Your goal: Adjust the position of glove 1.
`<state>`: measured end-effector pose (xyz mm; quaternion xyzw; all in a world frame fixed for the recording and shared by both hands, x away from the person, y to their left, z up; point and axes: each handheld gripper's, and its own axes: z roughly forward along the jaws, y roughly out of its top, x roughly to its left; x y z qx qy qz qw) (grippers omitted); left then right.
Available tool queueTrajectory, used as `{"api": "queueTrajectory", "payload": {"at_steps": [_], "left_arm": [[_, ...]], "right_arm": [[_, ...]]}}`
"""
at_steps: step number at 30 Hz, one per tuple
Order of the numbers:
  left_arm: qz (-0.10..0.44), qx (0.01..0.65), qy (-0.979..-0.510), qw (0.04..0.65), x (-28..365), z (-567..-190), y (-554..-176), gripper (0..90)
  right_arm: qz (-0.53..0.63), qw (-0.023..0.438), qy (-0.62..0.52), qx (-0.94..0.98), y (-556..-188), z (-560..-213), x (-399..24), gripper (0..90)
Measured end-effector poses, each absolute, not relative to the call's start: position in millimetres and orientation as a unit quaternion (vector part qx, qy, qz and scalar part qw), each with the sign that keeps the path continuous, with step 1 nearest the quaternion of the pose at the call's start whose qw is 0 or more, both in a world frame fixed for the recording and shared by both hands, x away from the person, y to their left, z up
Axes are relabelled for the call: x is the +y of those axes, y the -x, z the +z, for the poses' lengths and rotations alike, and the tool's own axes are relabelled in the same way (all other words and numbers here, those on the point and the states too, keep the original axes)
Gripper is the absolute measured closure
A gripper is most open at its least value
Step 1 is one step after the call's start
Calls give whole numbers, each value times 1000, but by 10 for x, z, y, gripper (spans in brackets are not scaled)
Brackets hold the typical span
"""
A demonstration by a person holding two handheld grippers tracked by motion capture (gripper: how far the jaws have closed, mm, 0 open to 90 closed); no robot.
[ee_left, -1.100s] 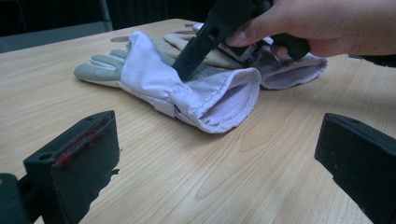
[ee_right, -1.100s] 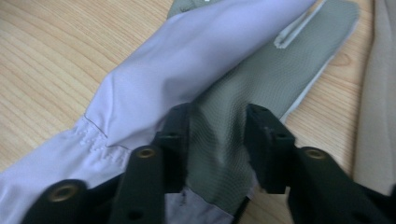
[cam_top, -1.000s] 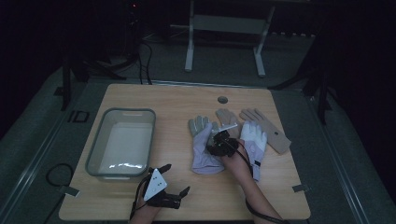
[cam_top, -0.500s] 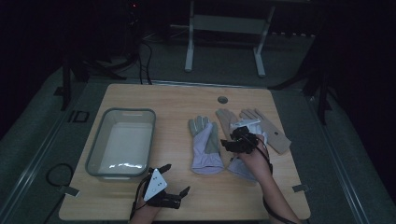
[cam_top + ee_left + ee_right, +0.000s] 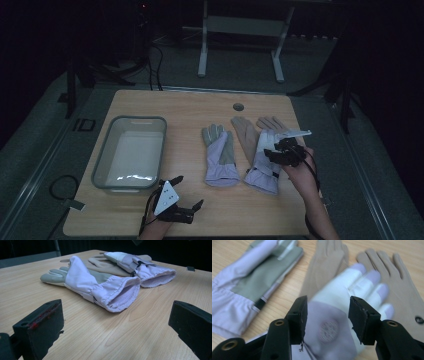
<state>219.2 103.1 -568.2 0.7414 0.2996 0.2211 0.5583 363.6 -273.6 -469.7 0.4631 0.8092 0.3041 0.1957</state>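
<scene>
- The right gripper (image 5: 280, 151) hovers over the lilac glove (image 5: 265, 162) lying on 2 tan gloves (image 5: 387, 272); its jaws have just been opening, part-spread, gripping nothing.
- The left gripper (image 5: 180, 195) rests near the surface's (image 5: 165, 107) front edge, jaws wide and empty, facing the second lilac glove (image 5: 100, 285), likely next for the bin (image 5: 131, 152).

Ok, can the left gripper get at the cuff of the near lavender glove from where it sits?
Probably yes. The left gripper has open jaws facing the open cuff of the lavender glove, with bare table between them. The right gripper is over the other glove.
</scene>
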Motion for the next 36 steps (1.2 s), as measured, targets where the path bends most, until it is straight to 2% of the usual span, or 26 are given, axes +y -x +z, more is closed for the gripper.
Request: {"api": "queueTrajectory", "payload": {"at_steps": [12, 17, 22, 27, 31, 36], "left_arm": [[221, 299, -742, 558, 1031, -5682, -2193, 1], [220, 299, -742, 559, 1035, -5682, -2193, 1], [222, 299, -740, 560, 1037, -5682, -2189, 1], [223, 298, -739, 561, 1040, -5683, -2186, 1], [224, 300, -739, 560, 1040, -5683, -2186, 1], [226, 300, -738, 561, 1040, -5683, -2181, 1]], "right_arm": [[303, 163, -496, 798, -3637, -5073, -2891, 424], [302, 149, -502, 796, -3642, -5218, -2898, 438], [310, 127, -502, 797, -3626, -5327, -2928, 610], [304, 136, -498, 800, -3605, -5340, -2904, 652], [295, 156, -491, 805, -3563, -5315, -2844, 760], [301, 160, -495, 800, -3534, -5266, -2857, 794]]}}
